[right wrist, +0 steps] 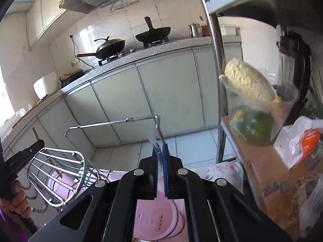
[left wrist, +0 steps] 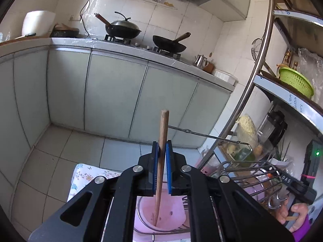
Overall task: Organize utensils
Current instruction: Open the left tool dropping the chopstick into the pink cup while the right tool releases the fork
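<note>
Through the left wrist camera we see our left gripper [left wrist: 161, 151] clamped on a wooden chopstick [left wrist: 162, 141], which stands nearly upright between the blue pads [left wrist: 169, 169]. Its top rises above the fingers; its lower end dips into a pink holder cup [left wrist: 171, 219] directly below, though we cannot tell whether the tip touches the bottom. The gripper body hides most of the cup's rim. To the right a chrome wire rack [left wrist: 252, 173] is partly cut off by the gripper, and what sits inside it is hard to make out. At the far right edge a hand [left wrist: 294, 215] grips the handle of the other tool, only partly in frame. A floral cloth [left wrist: 86, 175] peeks out at lower left.

Through the right wrist camera we see our right gripper [right wrist: 160, 151] with its jaws drawn together on something clear and thin, apparently a transparent utensil [right wrist: 156, 145]; motion blur and its transparency keep us from naming it. It overlaps a wire handle [right wrist: 113, 122] of the rack behind, so we cannot tell the two apart at the tip. Below lies the pink cup [right wrist: 153, 217], mostly covered by the gripper. At left the wire basket [right wrist: 58, 171] shows, and a hand [right wrist: 18, 199] holding the left tool is cropped at the frame's edge. The shelf items at right are blurred.
</note>
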Demonstrator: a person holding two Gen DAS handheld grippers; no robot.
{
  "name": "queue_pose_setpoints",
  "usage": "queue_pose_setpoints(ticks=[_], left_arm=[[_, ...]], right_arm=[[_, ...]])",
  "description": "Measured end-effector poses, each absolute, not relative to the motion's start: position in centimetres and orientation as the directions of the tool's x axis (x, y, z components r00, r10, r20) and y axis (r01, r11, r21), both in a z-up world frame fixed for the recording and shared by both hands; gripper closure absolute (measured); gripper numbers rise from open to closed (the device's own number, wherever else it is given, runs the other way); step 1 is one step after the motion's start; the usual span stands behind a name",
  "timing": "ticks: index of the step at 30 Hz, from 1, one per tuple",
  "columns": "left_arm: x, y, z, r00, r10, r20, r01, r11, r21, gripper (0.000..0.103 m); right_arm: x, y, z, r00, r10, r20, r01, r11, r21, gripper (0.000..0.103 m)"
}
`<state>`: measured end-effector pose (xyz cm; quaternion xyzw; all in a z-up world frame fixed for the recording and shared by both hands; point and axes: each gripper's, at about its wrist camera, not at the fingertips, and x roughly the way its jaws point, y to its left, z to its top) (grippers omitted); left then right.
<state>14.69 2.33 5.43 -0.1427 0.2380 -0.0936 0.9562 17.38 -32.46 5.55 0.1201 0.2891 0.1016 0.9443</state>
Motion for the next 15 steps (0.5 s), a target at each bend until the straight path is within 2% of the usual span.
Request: queue_pose_setpoints(ticks=[4, 9, 12, 14, 15], left_arm=[[14.9, 2.5, 6.3, 0.863, -0.253, -0.436, 0.118, 0.942, -0.314, 0.097], [15.8, 2.3, 5.8, 0.839, -0.262, -0.477, 0.11, 0.94, -0.324, 0.096], [15.5, 1.8, 5.5, 0.842, -0.264, -0.472, 0.112, 0.939, -0.326, 0.095], [15.6, 1.7, 5.6, 0.829, -0.277, -0.485, 0.117, 0.935, -0.334, 0.089], [15.7, 1.8, 5.7, 0.816, -0.293, -0.498, 0.121, 0.93, -0.348, 0.08]], right_arm=[[17.4, -32.5, 6.5, 0.812, 0.272, -0.516, -0.134, 0.948, 0.289, 0.099], [18.0, -32.4, 5.7, 0.789, 0.272, -0.551, -0.125, 0.949, 0.29, 0.099], [17.9, -32.0, 5.3, 0.778, 0.283, -0.561, -0.137, 0.948, 0.288, 0.096], [17.9, -31.9, 5.2, 0.765, 0.302, -0.569, -0.146, 0.942, 0.303, 0.091], [17.9, -31.8, 5.2, 0.756, 0.312, -0.575, -0.153, 0.939, 0.307, 0.088]])
